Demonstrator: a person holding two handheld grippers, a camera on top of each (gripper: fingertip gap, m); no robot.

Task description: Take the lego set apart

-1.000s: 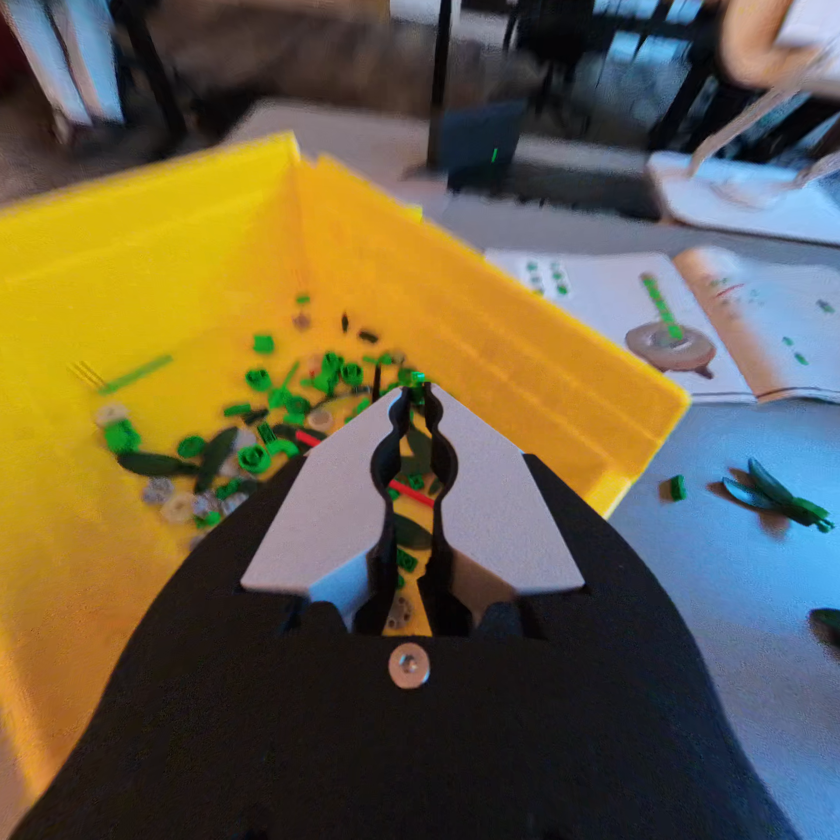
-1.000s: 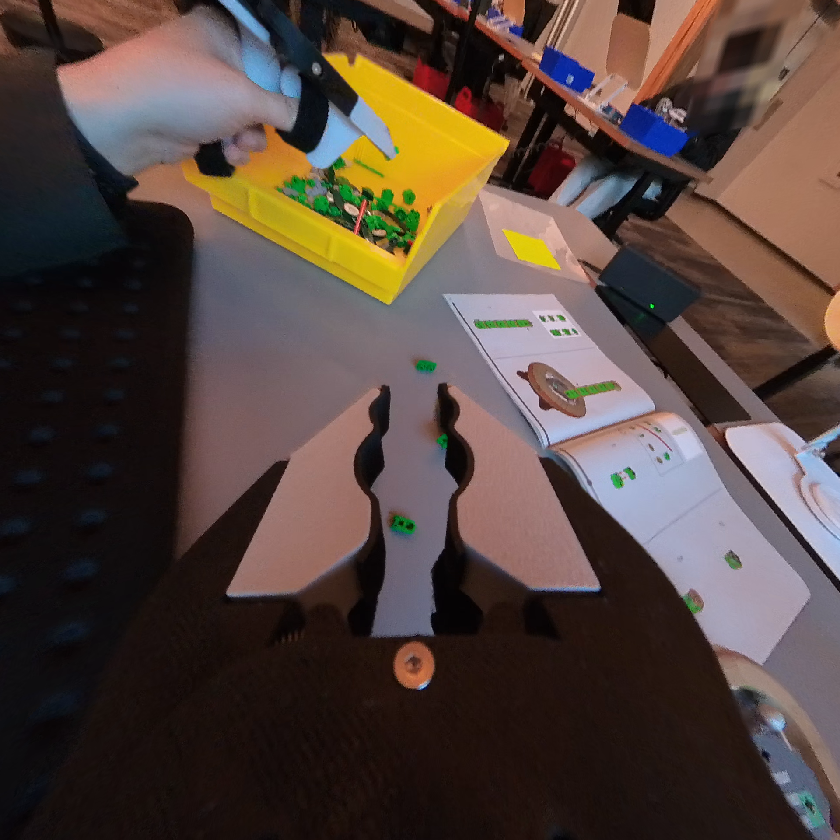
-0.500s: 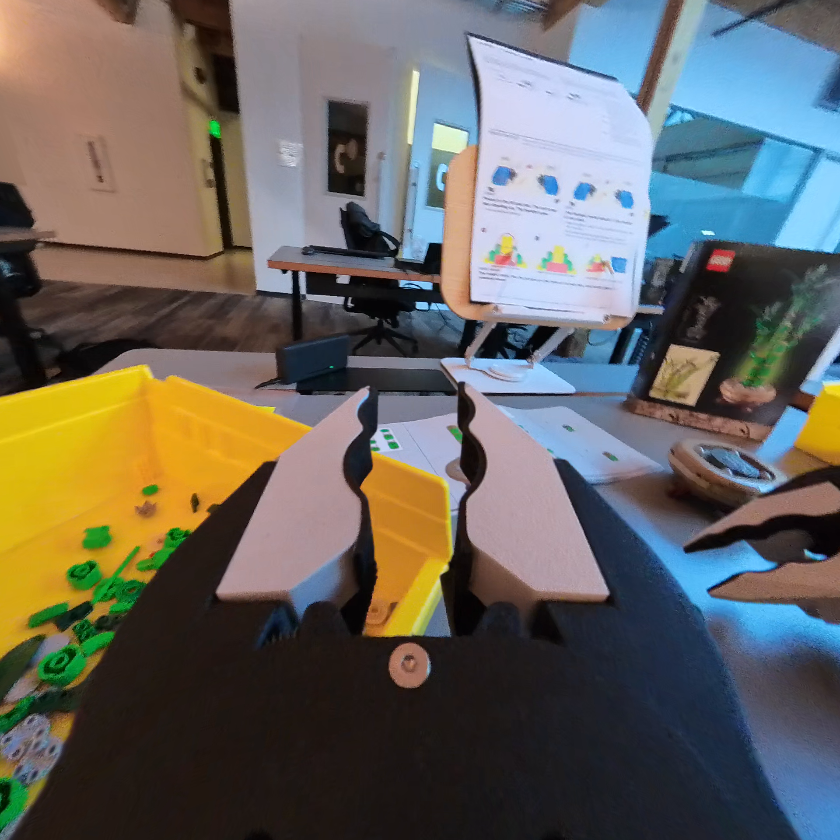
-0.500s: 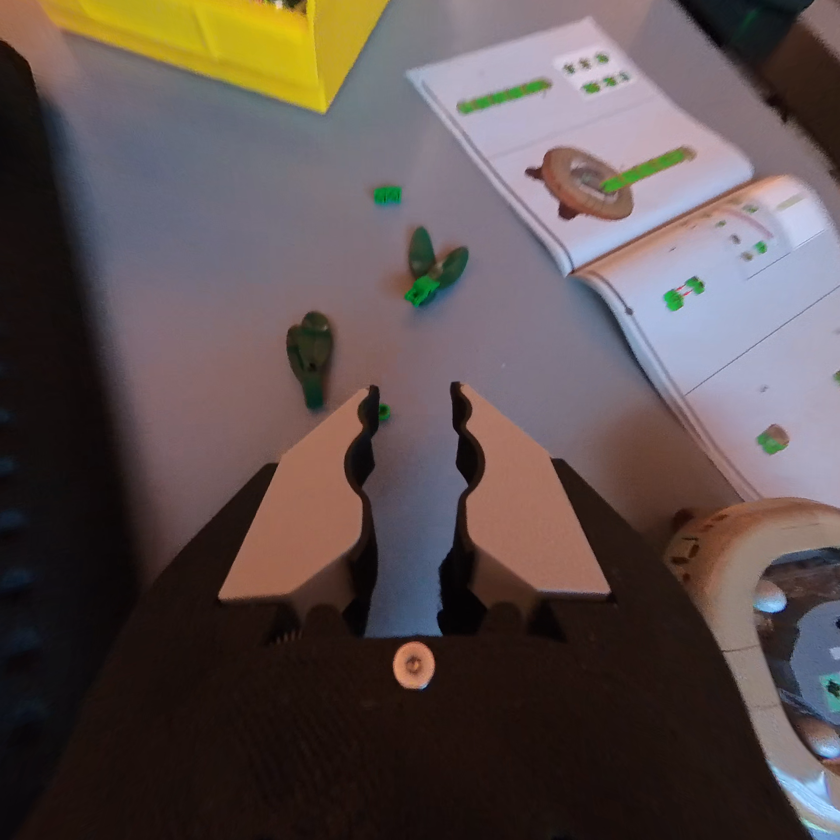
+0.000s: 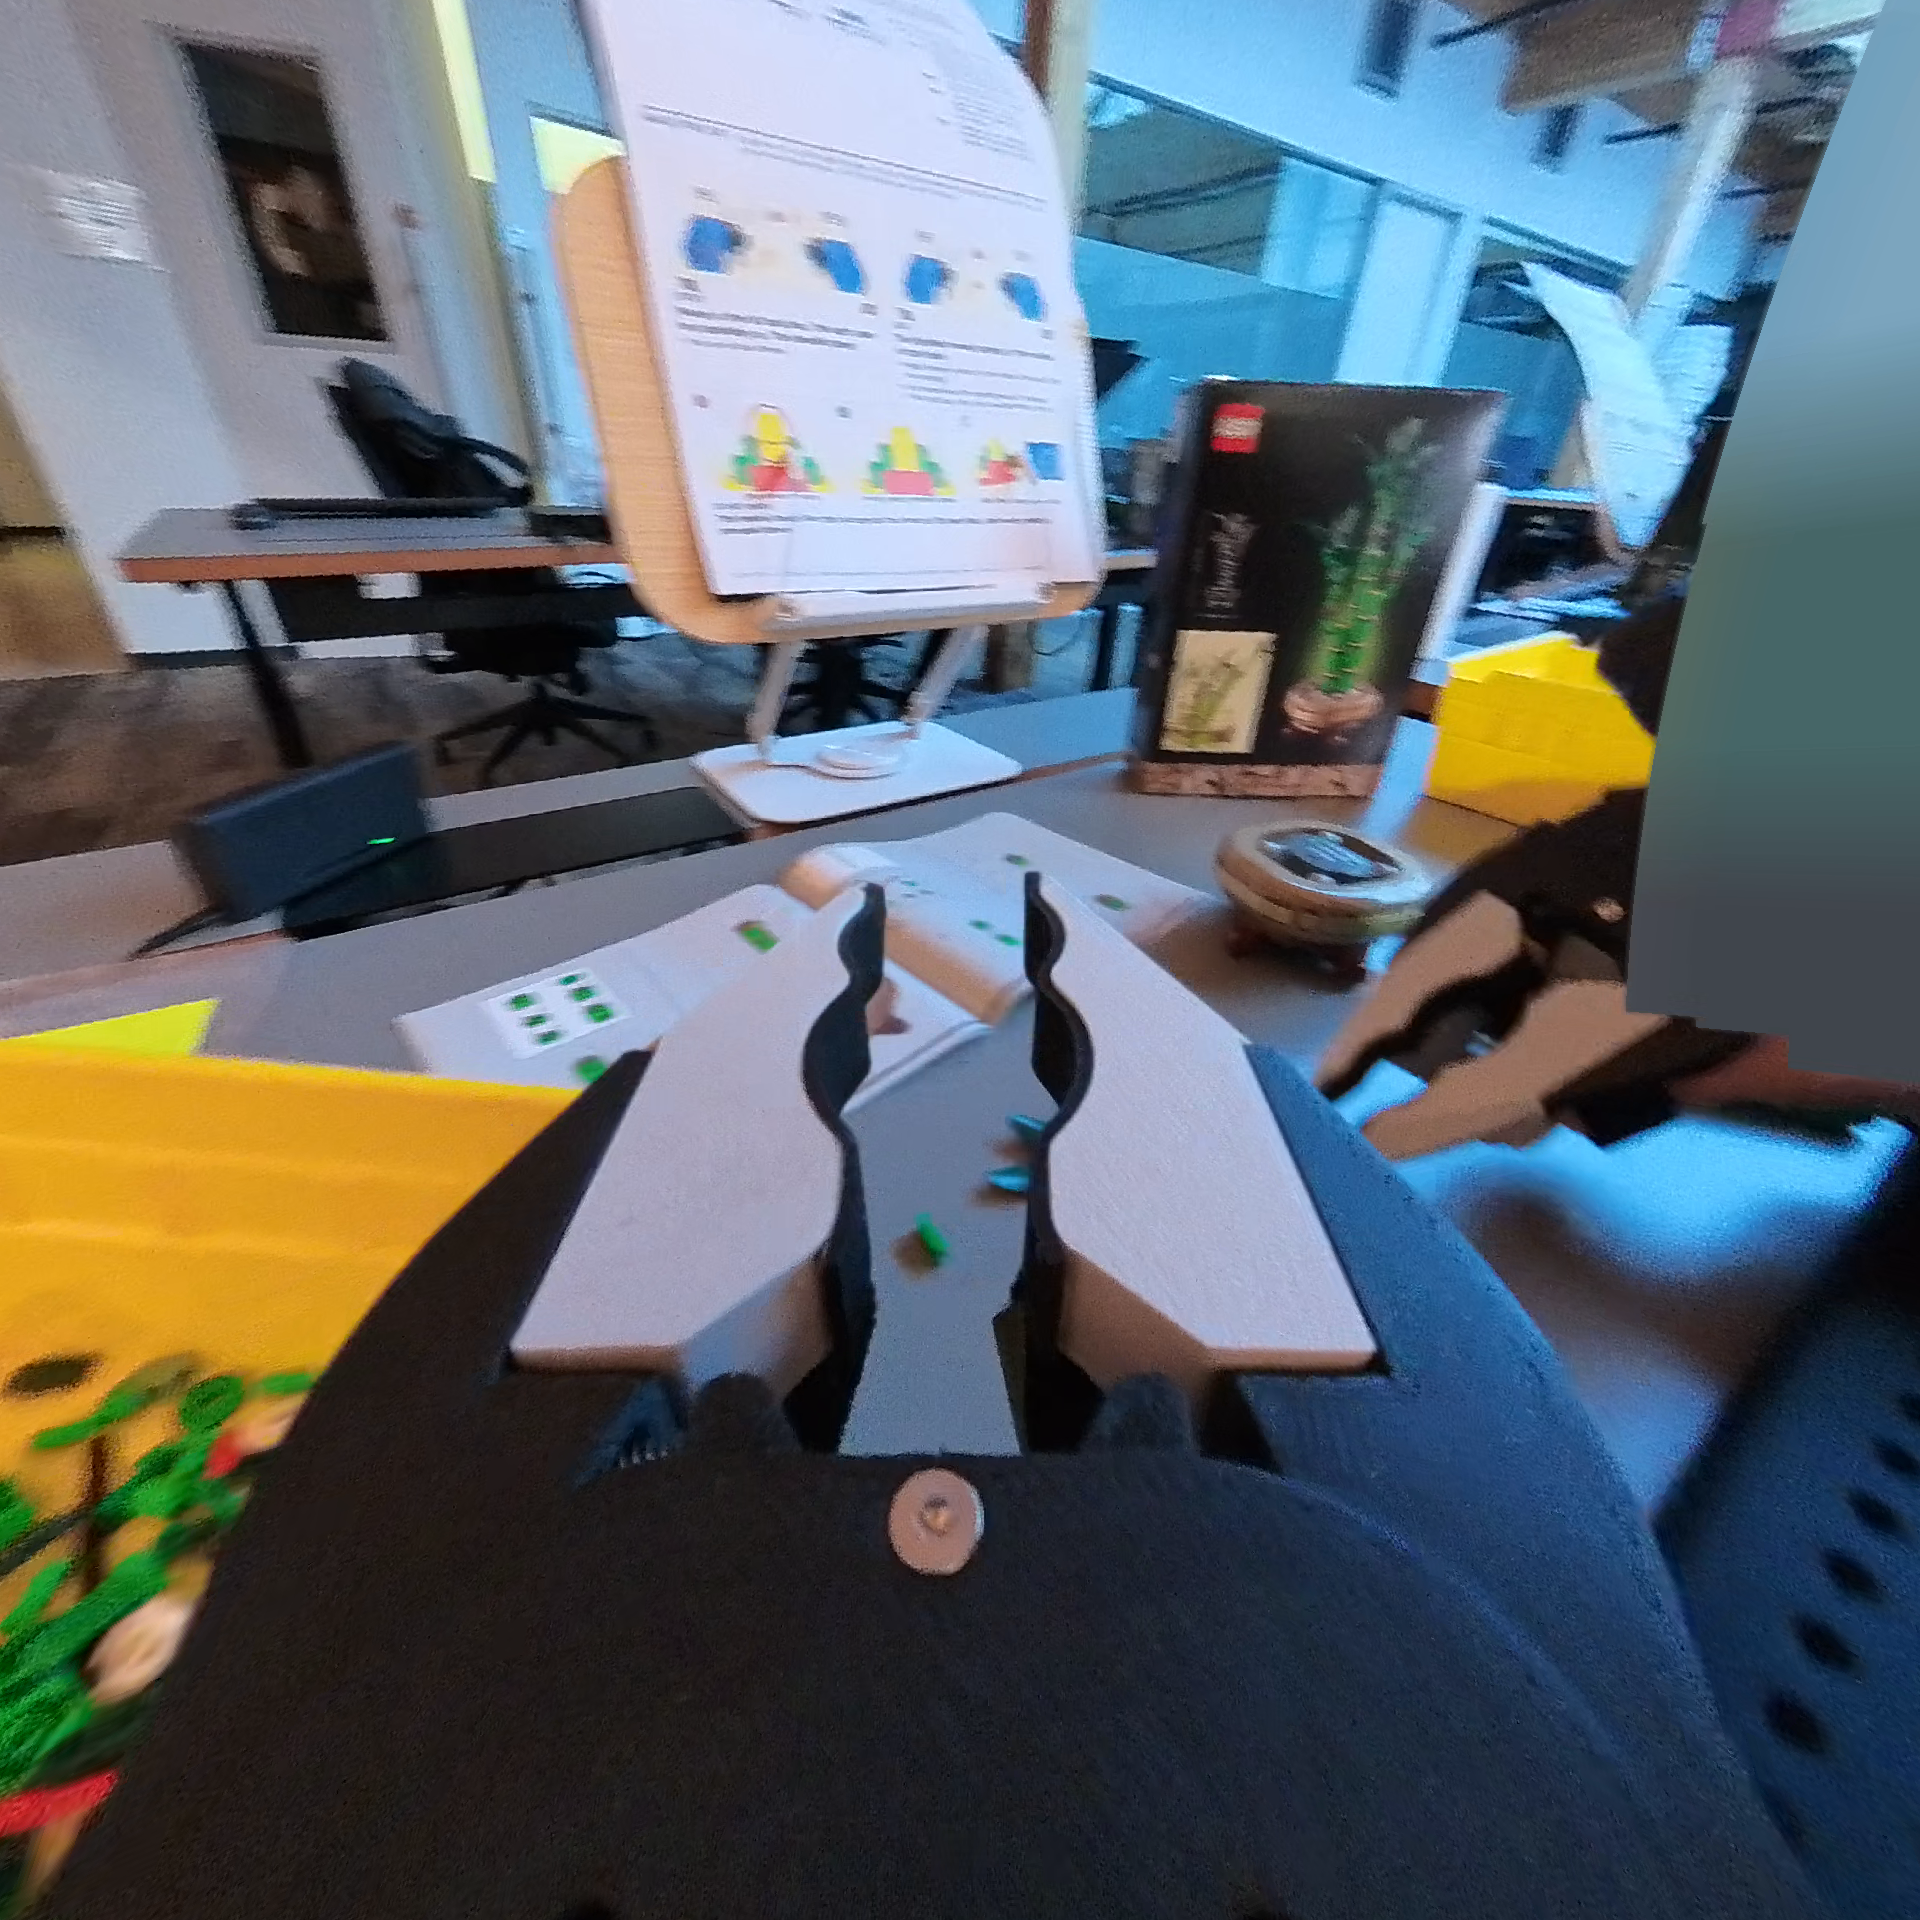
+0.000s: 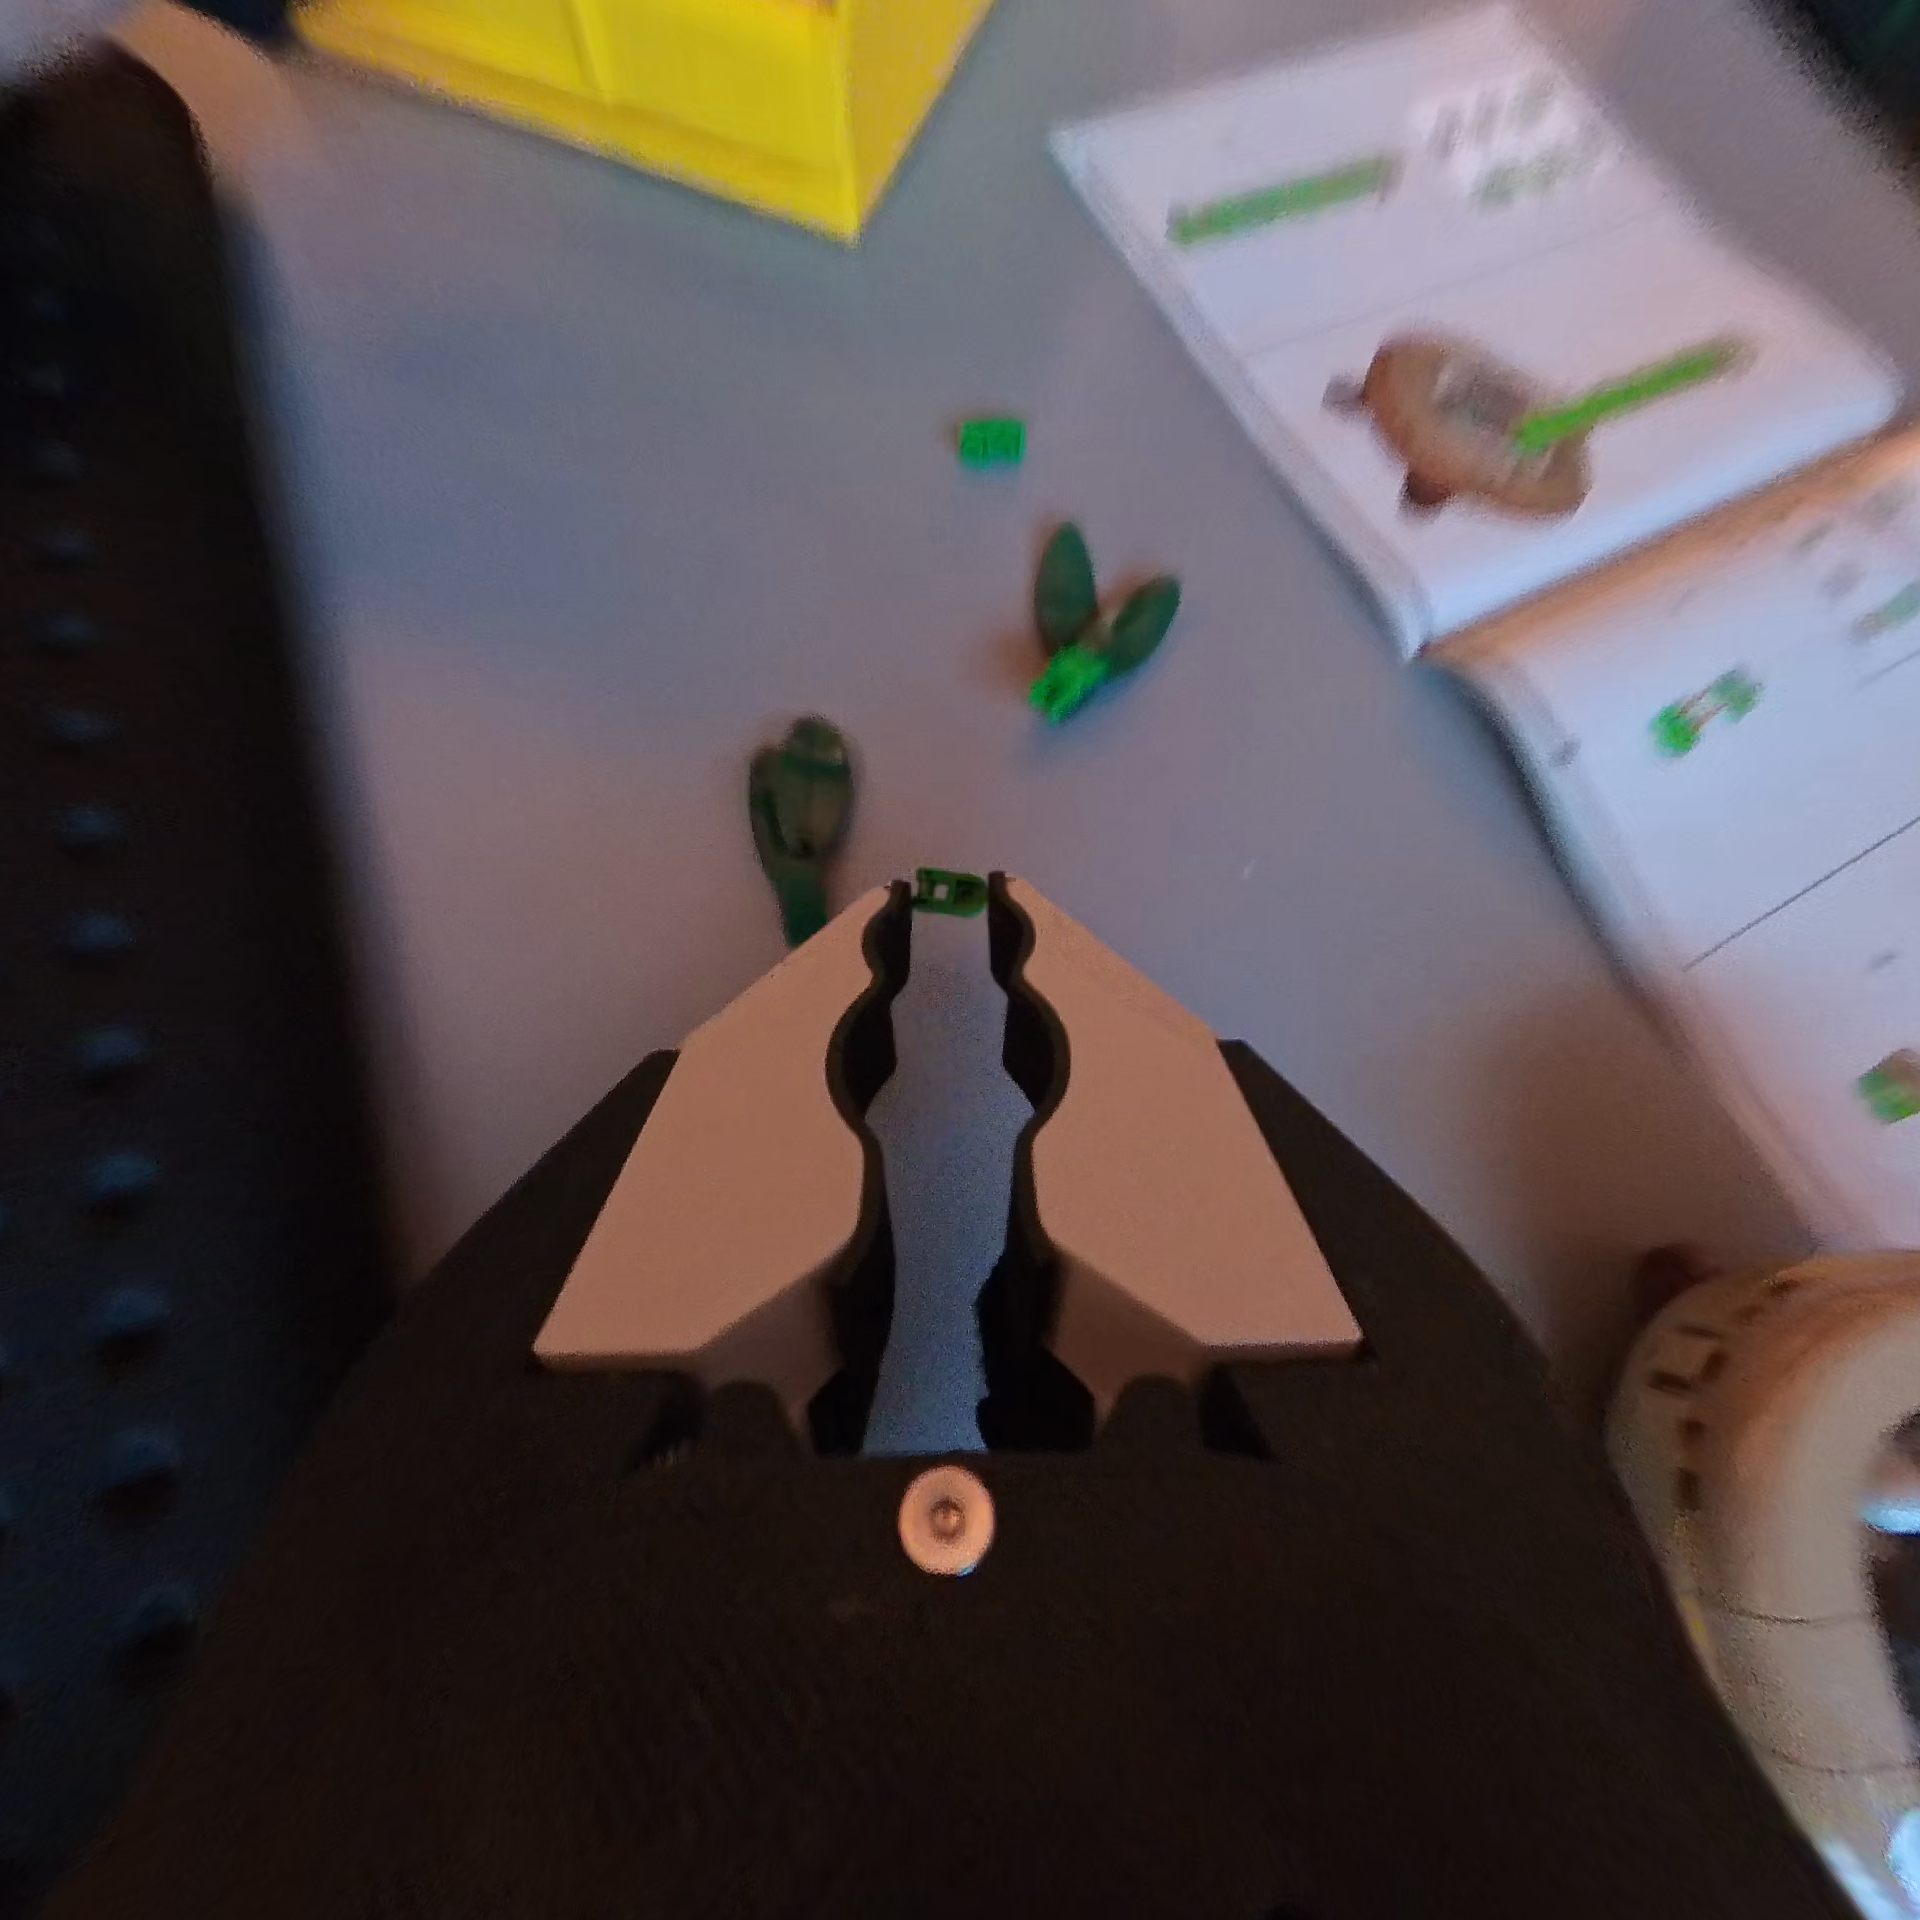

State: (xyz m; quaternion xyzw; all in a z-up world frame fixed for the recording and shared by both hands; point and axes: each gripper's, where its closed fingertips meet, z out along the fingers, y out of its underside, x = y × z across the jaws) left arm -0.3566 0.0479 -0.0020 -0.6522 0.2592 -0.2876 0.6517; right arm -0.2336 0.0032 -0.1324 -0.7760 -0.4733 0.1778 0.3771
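My right gripper (image 6: 945,885) is shut on a small green lego piece (image 6: 945,896) at its fingertips, low over the grey table (image 6: 582,499). A dark green leaf piece (image 6: 800,810) lies just left of the tips. A two-leaf cluster (image 6: 1096,623) and a small green brick (image 6: 992,442) lie farther ahead. My left gripper (image 5: 951,904) is open and empty, above the table beside the yellow bin (image 5: 208,1195) that holds several loose green pieces (image 5: 94,1558). A small green brick (image 5: 928,1238) shows between its fingers. The right gripper also shows in the left wrist view (image 5: 1351,1060).
An open instruction booklet (image 6: 1558,416) lies right of the loose pieces. The round tan pot base (image 6: 1766,1507) stands at the right; it also shows in the left wrist view (image 5: 1325,894). A lego box (image 5: 1309,592), a paper stand (image 5: 852,343) and a second yellow bin (image 5: 1538,727) stand at the back. Some 20 cm of space lies between my two pairs of fingers.
My right gripper has closed on the small green piece by its left tip. My left gripper has swung right, away from the bin, and opened a little wider.
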